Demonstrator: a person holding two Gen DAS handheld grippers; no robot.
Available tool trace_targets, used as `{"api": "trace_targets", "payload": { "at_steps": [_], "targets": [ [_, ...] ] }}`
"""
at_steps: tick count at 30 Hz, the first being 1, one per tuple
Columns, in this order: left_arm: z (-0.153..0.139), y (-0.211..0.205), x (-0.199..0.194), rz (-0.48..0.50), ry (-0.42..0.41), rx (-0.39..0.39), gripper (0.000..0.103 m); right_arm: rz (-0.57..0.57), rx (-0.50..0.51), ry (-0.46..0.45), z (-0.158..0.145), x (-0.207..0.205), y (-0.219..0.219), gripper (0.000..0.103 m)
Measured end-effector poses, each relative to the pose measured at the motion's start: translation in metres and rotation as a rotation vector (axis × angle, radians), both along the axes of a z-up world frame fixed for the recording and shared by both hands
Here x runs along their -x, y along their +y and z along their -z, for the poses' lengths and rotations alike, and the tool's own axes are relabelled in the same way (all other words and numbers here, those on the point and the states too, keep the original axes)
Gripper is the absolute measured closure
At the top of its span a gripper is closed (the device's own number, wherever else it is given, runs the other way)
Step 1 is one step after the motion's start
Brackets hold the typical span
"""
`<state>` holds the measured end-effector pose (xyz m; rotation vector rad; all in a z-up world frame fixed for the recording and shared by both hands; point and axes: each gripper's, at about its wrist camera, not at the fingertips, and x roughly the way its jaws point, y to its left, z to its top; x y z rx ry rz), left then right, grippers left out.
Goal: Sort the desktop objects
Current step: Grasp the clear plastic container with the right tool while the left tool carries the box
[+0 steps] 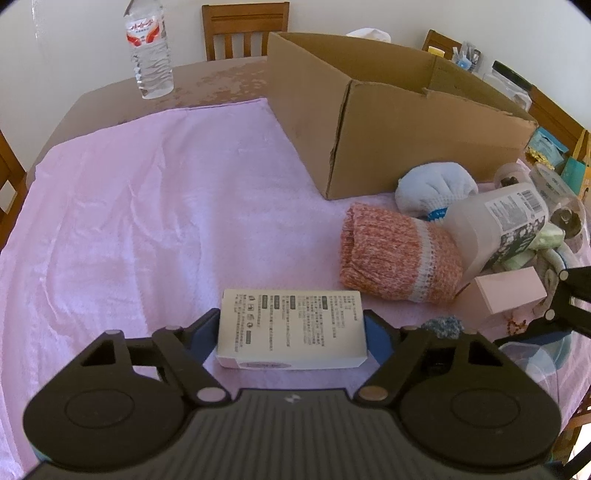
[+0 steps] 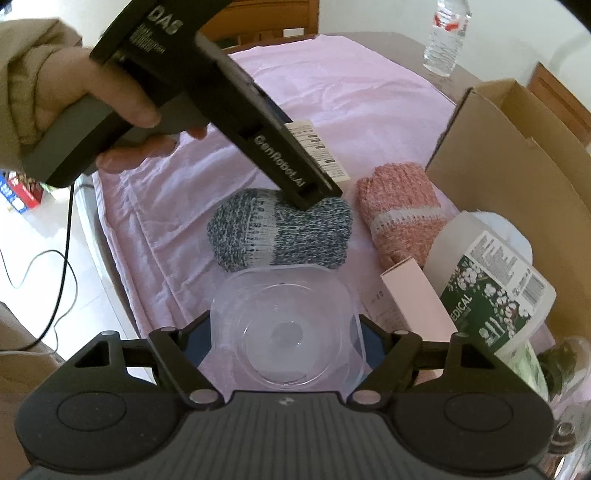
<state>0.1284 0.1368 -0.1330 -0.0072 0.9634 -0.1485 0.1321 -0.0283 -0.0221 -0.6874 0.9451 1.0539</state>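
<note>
My left gripper (image 1: 291,328) is shut on a white printed carton (image 1: 291,325), held between its blue pads over the pink cloth (image 1: 147,221). My right gripper (image 2: 286,334) is shut on a clear plastic container (image 2: 284,325). The left gripper's body (image 2: 229,107) and the carton's barcode end (image 2: 317,147) show in the right wrist view, above a blue-grey knit sock roll (image 2: 280,229). A pink knit roll (image 1: 399,251) (image 2: 399,210) lies beside an open cardboard box (image 1: 388,110) (image 2: 517,166). A cotton-pad bottle (image 1: 498,225) (image 2: 495,284) lies tipped next to a pink carton (image 1: 509,291) (image 2: 417,299).
A water bottle (image 1: 149,48) (image 2: 445,37) stands at the table's far side. A light blue sock ball (image 1: 436,188) lies by the box. Jars and packets (image 1: 561,210) crowd the right edge. Wooden chairs (image 1: 245,29) ring the table. A cable (image 2: 55,258) lies on the floor.
</note>
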Motion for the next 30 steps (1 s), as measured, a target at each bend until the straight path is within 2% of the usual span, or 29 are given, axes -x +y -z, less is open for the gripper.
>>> {"api": "trace_targets", "payload": {
  "at_steps": [5, 12, 17, 21, 30],
  "targets": [
    [-0.008, 0.0, 0.003, -0.04, 0.01, -0.016, 0.023, -0.008, -0.043, 0.047, -0.01, -0.003, -0.009, 0.021],
    [-0.043, -0.005, 0.011, -0.081, -0.006, -0.021, 0.023, -0.083, -0.086, 0.017, -0.041, -0.008, -0.026, 0.021],
    [-0.078, -0.019, 0.007, -0.058, -0.059, -0.033, 0.023, -0.096, -0.123, -0.012, -0.065, -0.028, -0.037, 0.021],
    [-0.103, -0.036, -0.004, -0.025, -0.092, -0.014, 0.023, -0.094, -0.148, -0.043, -0.083, -0.044, -0.048, 0.021],
    [-0.134, -0.077, -0.048, 0.061, -0.171, -0.029, 0.023, -0.031, -0.185, -0.119, -0.111, -0.093, -0.069, 0.021]
  ]
}}
